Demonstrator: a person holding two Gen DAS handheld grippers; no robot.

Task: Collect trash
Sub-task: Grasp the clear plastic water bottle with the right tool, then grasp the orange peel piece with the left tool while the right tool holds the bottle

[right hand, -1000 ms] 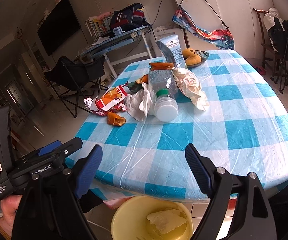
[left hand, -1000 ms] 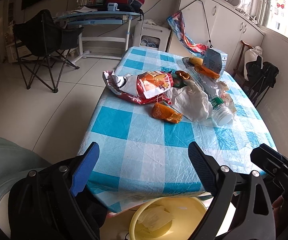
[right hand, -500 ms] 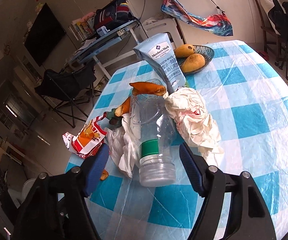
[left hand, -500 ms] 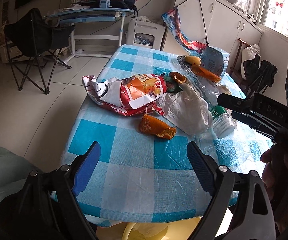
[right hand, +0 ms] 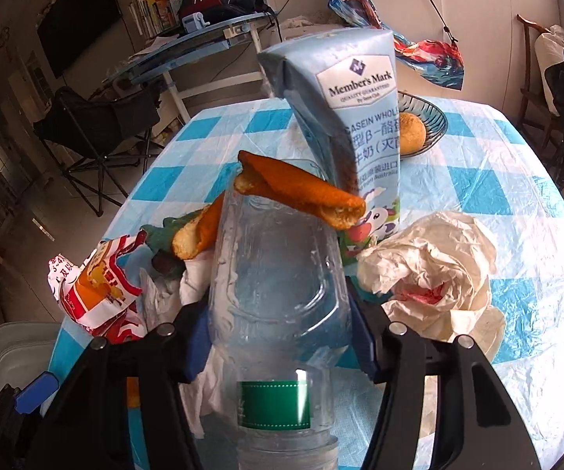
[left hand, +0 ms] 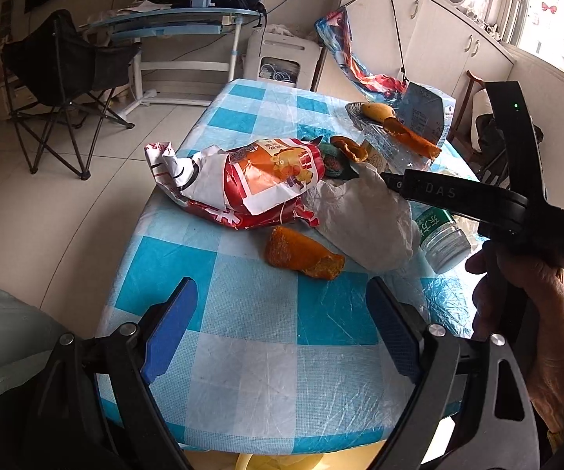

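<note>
The clear, empty plastic bottle (right hand: 278,313) with a green label lies on its side on the blue-and-white checked tablecloth (right hand: 489,192), cap end toward the camera, in the middle of the litter. The right gripper (right hand: 278,337) has a blue-padded finger (right hand: 193,346) on either side of the bottle's body — whether the pads are pressing it cannot be told. A strip of orange peel (right hand: 301,192) rests across the bottle's far end; behind it stands a pale blue milk carton (right hand: 352,117). A crumpled white paper wrapper (right hand: 434,270) sits just right of the bottle, a red-and-orange snack bag (left hand: 250,180) to its left. The left gripper (left hand: 278,333) hovers spread wide over bare cloth, empty, near another chunk of orange peel (left hand: 301,252) — beside a white plastic bag (left hand: 364,219).
</note>
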